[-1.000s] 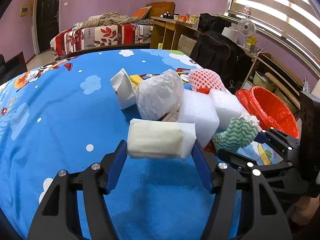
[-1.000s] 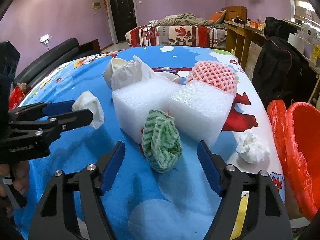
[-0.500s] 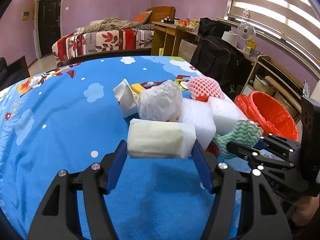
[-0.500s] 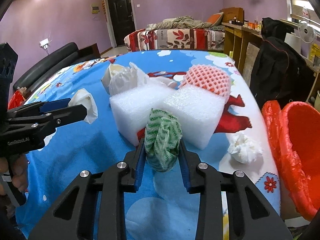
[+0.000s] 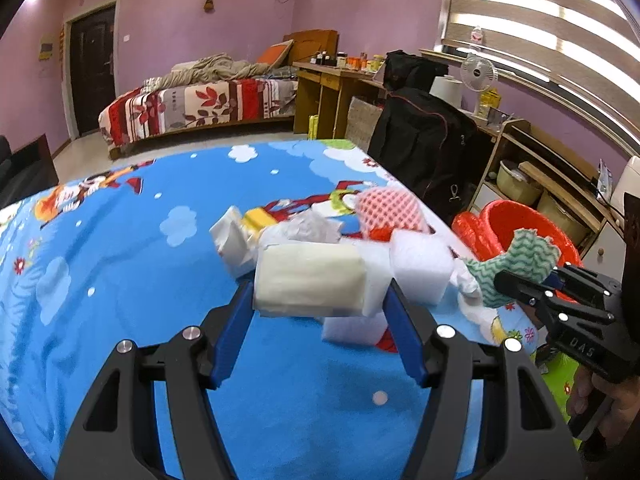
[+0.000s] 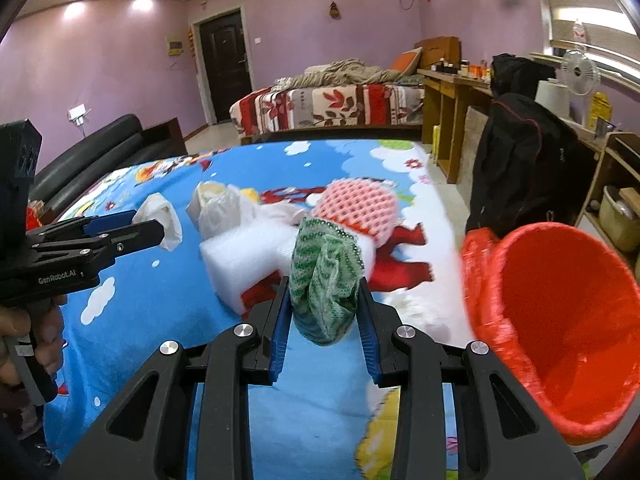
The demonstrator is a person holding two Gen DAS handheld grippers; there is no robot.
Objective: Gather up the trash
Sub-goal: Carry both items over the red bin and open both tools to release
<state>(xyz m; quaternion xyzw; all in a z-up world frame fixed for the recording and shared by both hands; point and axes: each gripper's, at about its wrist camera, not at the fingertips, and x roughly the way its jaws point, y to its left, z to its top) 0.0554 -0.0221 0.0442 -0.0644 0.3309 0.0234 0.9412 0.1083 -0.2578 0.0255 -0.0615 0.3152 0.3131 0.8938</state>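
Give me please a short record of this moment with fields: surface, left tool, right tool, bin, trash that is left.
surface: blue cartoon cloth
left tool: shut on a cream packet
right tool: shut on a green cloth, lifted off the surface
bin: red bin with a red liner, to the right of the table
trash left: white foam blocks, pink foam net, white plastic bag

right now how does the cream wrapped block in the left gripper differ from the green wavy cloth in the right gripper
The cream wrapped block is pale, boxy and smooth; the green wavy-striped cloth is patterned, crumpled and limp. The block spans a wide left gripper; the cloth is squeezed in a much narrower right gripper. Both are clamped and held above the blue cartoon tablecloth.
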